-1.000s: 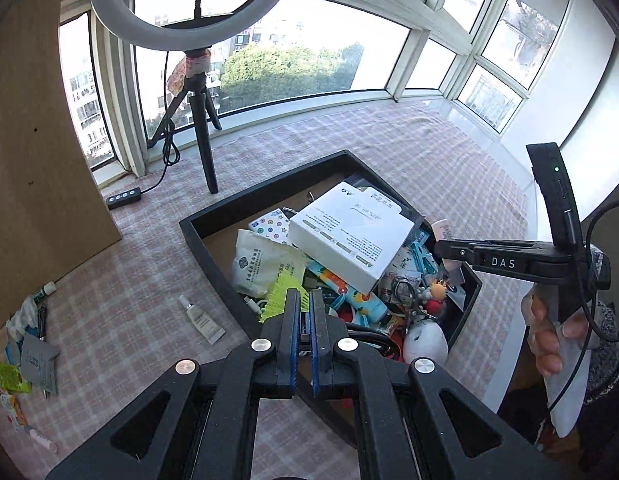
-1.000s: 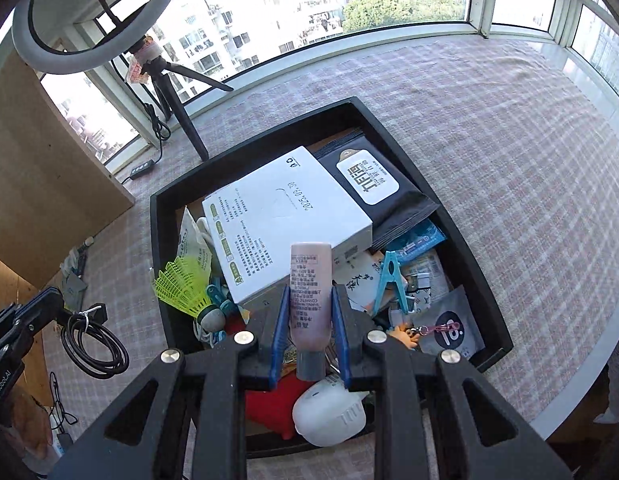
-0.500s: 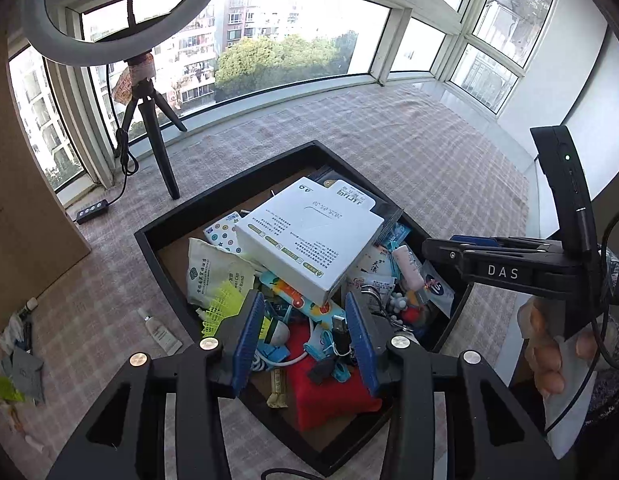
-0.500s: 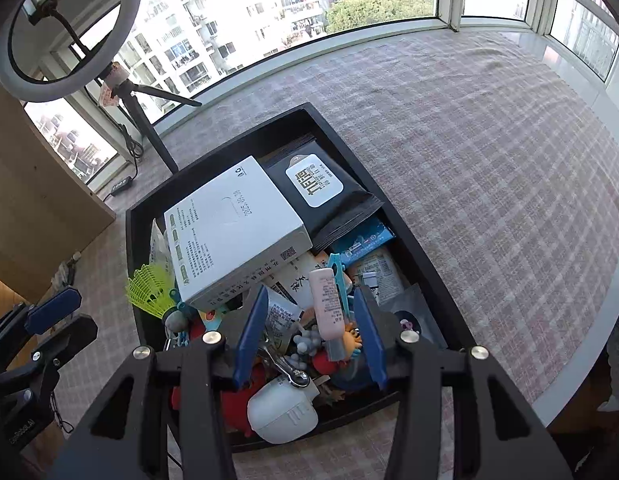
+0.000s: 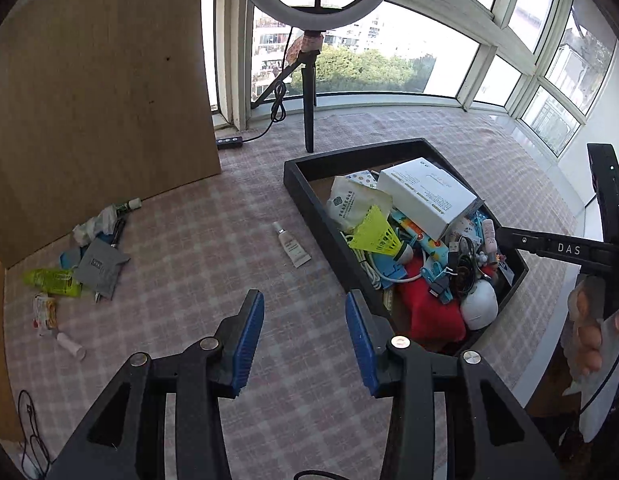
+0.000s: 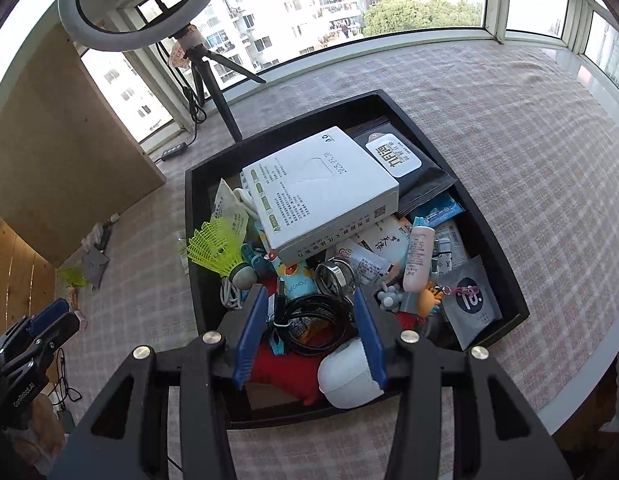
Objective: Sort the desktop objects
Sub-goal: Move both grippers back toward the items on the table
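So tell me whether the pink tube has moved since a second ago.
Yes. The pink tube left the right tongs, now open, and lies in the black tray right of the white box.

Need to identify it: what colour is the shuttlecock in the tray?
Neon yellow shuttlecock, clearest in right wrist view.

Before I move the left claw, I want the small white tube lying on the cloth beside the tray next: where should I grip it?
Grip the white tube across its middle, coming straight down from above. It lies flat and alone on the checked cloth, so both long sides are free; turn the left claw to span its narrow width.
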`<state>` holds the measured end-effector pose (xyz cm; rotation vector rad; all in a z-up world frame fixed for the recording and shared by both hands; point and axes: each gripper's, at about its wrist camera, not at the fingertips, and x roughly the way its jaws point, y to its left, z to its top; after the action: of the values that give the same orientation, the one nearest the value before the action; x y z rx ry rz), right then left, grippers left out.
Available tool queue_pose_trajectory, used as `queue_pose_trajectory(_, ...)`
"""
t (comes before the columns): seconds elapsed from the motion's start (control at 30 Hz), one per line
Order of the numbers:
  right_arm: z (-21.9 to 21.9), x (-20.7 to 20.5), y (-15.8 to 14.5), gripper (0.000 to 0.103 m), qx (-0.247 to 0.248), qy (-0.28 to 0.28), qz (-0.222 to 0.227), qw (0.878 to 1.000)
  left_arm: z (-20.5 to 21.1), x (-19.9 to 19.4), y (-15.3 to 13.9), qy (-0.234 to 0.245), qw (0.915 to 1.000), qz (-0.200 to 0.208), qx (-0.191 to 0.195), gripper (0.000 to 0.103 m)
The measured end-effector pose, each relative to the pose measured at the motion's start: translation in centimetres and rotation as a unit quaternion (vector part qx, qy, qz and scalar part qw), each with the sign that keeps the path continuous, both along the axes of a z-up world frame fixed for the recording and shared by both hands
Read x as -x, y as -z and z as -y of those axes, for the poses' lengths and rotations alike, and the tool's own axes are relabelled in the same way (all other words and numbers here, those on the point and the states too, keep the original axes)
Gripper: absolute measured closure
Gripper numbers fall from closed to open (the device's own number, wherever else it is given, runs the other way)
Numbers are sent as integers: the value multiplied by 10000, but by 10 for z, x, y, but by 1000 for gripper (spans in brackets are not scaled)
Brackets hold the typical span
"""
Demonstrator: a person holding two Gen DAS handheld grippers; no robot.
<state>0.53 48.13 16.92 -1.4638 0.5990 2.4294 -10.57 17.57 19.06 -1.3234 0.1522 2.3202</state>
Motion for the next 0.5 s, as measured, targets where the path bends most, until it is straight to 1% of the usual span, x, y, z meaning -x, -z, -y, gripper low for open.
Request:
queue_pose_trajectory(0.13,36,-7,-5,59,-22,-161,-14,9999,56,-12,7,-283,9995,70,87,63)
queue_pose_trajectory(0.3,81,-23,-7,59,-33,-137,16,9999,122,-20,16,-603,9979,143,165,63)
queue_pose_trajectory(0.43,116,-35,-10,59,-36,-120,-5,9999,163,-22,19,-801,9963,217,212,63)
queue_pose_trajectory(0.5,129,-35,-10,59,5,-117,-1,9999,181,-20,20,-928,9951,300,173,63)
